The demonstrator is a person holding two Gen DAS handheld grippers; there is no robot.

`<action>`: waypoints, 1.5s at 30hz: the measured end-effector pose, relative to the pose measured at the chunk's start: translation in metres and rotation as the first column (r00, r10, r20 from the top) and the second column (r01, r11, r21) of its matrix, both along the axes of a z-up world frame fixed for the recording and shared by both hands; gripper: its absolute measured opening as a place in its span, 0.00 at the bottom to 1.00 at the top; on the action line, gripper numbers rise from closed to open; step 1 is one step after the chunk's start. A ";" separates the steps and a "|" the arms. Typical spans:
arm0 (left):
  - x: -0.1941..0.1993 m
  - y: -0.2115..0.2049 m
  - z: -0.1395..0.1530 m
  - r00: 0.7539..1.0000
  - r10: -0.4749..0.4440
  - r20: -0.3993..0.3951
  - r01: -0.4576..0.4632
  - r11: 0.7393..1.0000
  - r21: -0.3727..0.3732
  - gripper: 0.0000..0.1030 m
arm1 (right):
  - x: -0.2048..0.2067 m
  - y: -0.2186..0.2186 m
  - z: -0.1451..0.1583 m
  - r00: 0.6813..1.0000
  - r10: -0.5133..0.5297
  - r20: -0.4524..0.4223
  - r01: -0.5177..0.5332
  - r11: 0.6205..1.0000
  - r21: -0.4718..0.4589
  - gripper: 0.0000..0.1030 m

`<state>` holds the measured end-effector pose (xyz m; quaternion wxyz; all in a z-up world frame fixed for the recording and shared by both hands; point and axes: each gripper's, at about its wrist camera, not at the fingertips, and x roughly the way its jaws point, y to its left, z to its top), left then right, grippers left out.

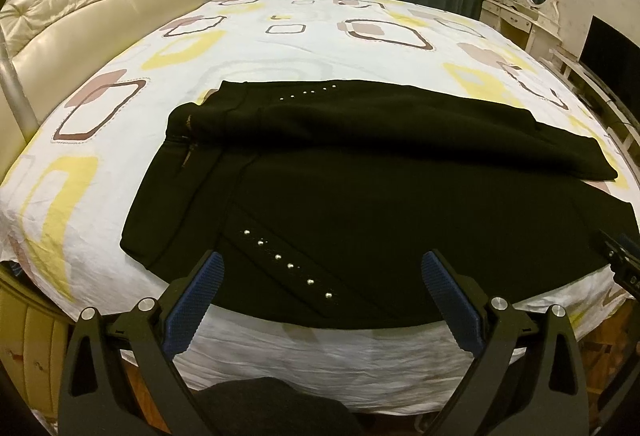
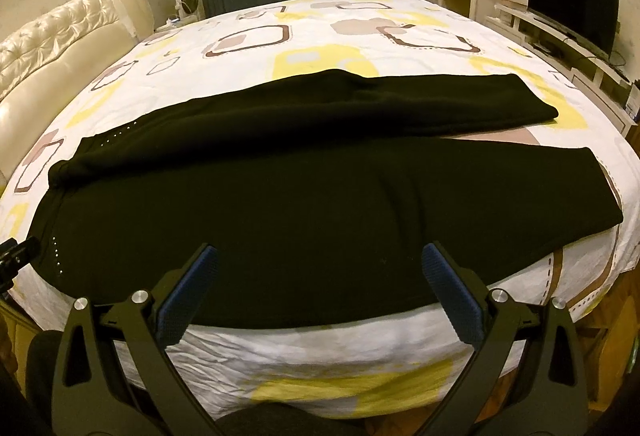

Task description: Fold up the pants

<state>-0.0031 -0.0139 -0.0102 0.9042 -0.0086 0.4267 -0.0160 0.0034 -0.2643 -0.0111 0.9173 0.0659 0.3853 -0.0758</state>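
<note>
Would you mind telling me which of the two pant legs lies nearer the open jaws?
The near leg, along the bed's front edge, just beyond both grippers. The far leg lies behind it toward the curtain, their cuffs apart with sheet showing between.

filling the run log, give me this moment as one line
stage: pre-grasp | pants: black, spread flat on bed, legs apart | left gripper: open, hovering at near edge | right gripper: open, hovering at near edge

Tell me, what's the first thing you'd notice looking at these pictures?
The big black pants spread across the near side of the bed, shiny studs running in a line near the waist. Under them, the white sheet has yellow and brown squares. Both the left gripper and right gripper hang open at the bed's edge.
</note>
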 end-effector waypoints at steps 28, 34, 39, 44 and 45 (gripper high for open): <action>-0.004 -0.006 0.004 1.000 -0.007 0.013 0.007 1.000 0.006 0.96 | 0.000 0.004 -0.003 1.000 0.003 -0.001 -0.003 1.000 -0.007 0.98; -0.003 -0.006 0.004 1.000 -0.008 0.013 0.007 1.000 0.006 0.96 | 0.000 0.005 -0.003 1.000 0.005 -0.004 -0.005 1.000 -0.006 0.98; -0.003 -0.007 0.004 1.000 -0.010 0.015 0.010 1.000 0.010 0.96 | -0.001 0.005 -0.003 1.000 0.004 -0.002 -0.004 1.000 -0.007 0.98; -0.003 -0.007 0.004 1.000 -0.011 0.013 0.011 1.000 0.009 0.96 | -0.002 0.006 -0.003 1.000 0.008 -0.004 -0.008 1.000 -0.008 0.98; -0.003 -0.007 0.004 1.000 -0.012 0.016 0.012 1.000 0.009 0.96 | -0.002 0.007 -0.003 1.000 0.009 -0.002 -0.009 1.000 -0.008 0.98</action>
